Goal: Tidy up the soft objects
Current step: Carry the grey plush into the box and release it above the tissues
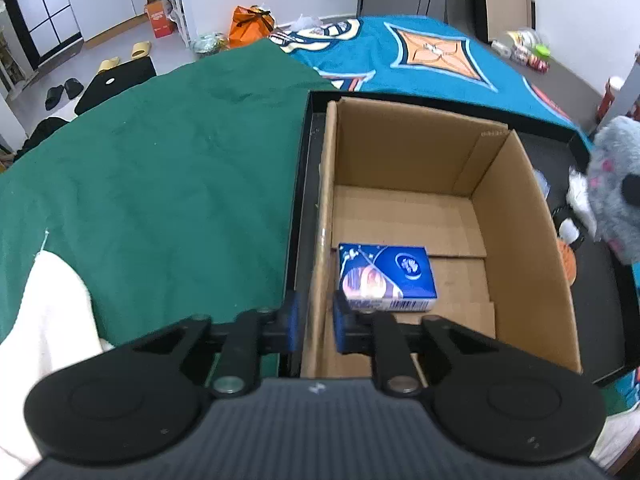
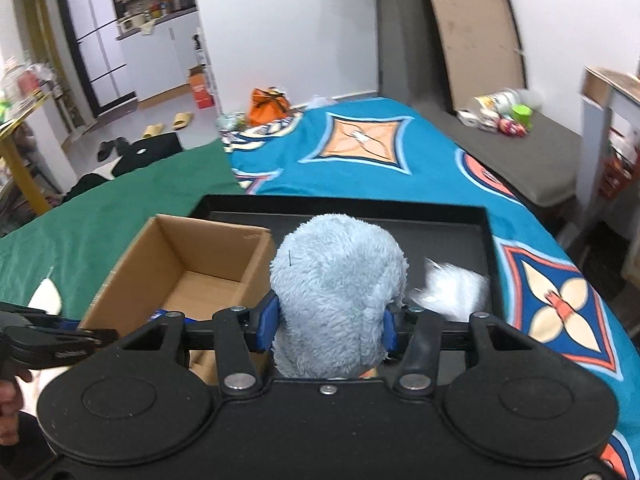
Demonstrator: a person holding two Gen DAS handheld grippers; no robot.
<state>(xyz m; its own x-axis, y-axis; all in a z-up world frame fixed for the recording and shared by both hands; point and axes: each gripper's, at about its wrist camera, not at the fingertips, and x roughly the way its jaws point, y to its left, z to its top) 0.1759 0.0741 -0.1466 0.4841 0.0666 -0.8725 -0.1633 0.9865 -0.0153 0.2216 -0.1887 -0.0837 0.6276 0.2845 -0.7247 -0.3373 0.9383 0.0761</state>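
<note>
An open cardboard box (image 1: 516, 216) stands in a black tray (image 1: 304, 184) on the bed. A blue tissue pack (image 1: 386, 276) lies on the box floor. My left gripper (image 1: 314, 322) straddles the box's near left wall with a narrow gap between its blue pads, holding nothing. My right gripper (image 2: 328, 326) is shut on a fluffy blue plush toy (image 2: 338, 288), held above the tray (image 2: 486, 240) just right of the box (image 2: 132, 268). The plush also shows at the right edge of the left wrist view (image 1: 616, 184).
A green cloth (image 1: 160, 176) covers the bed left of the tray; a teal patterned blanket (image 2: 400, 168) lies beyond and to the right. A white fluffy item (image 2: 452, 288) lies in the tray. White fabric (image 1: 52, 312) lies near left. Bags and slippers sit on the floor.
</note>
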